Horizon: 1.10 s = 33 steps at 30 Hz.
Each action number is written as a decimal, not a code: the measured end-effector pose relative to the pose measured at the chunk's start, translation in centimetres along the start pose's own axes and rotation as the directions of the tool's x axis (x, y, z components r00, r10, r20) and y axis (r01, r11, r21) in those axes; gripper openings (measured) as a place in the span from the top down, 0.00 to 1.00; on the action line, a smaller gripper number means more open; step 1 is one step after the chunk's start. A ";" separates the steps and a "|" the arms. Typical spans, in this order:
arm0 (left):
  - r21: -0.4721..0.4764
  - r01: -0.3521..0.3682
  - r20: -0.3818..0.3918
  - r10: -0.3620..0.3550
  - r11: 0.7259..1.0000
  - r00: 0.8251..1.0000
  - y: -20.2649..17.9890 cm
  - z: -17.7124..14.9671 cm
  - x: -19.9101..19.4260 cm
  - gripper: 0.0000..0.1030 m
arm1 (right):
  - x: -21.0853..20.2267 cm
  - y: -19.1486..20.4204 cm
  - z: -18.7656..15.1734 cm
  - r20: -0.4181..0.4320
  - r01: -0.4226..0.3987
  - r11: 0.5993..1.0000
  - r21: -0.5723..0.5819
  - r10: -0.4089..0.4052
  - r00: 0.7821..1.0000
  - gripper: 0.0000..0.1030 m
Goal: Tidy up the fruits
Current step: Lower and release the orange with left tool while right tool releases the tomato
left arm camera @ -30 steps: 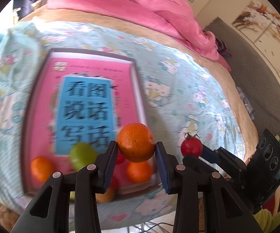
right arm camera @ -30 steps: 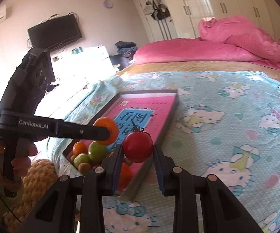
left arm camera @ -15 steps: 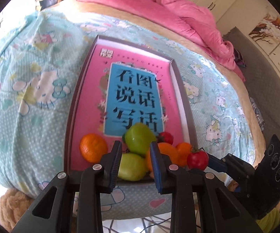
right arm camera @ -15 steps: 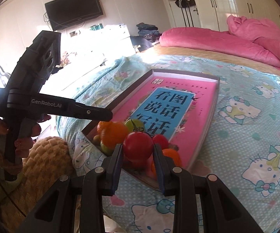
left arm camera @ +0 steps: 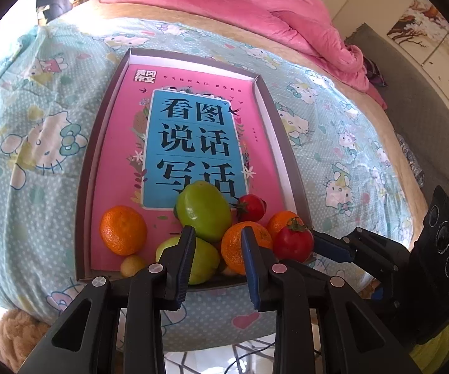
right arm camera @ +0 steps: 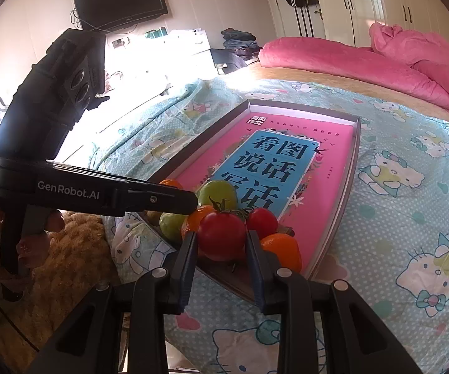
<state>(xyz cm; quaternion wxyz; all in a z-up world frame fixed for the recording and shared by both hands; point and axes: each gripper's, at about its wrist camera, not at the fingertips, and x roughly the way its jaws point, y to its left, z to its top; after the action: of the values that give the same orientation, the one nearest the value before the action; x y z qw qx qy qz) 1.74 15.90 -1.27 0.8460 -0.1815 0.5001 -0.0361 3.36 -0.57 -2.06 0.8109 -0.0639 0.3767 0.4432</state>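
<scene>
Step in hand: the right tongs (right arm camera: 221,243) are bringing a large tomato (right arm camera: 222,235) to the fruit pile at the near end of the tray (right arm camera: 353,168); judged, the release is the next thing.
Right tongs: clamped on the large tomato, pads on its two sides; it sits low over the tray's near right corner, against the pile.
Left tongs: (left arm camera: 217,249) jaws opening a little, with nothing pressed between the pads; they hang over the near edge of the tray, above the lower green fruit (left arm camera: 201,258) and the near orange (left arm camera: 240,246).
Pile: top green fruit (left arm camera: 204,210), small tomato (left arm camera: 251,207), right orange (left arm camera: 282,222) and the near orange crowd together; a left orange (left arm camera: 123,229) and a small yellow fruit (left arm camera: 132,265) lie just beside them.
Tray base: a pink book (left arm camera: 193,131) lines it; the far part is bare of fruit.
Bed: (left arm camera: 37,131) soft, so the tray probably tips toward the near end.
Doing it well: lower the tomato until it rests on the book or firmly in a gap before parting the pads; part them slowly.
Risk: round fruit may roll over the low near rim.
Left tongs' part: best kept clear of the pile so nothing gets nudged.
</scene>
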 end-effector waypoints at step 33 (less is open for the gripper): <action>0.022 -0.045 -0.009 0.045 0.999 0.999 -0.3 -0.1 0.0 0.45 | 0.0 -0.1 -1.1 -0.029 0.057 0.996 -0.062 -0.058 0.998 0.68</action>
<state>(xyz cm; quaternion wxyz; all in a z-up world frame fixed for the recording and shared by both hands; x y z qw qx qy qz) 1.70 15.54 -1.22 0.8462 -0.1606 0.5075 -0.0233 2.83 -1.07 -2.89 0.8152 -0.1061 0.3735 0.4298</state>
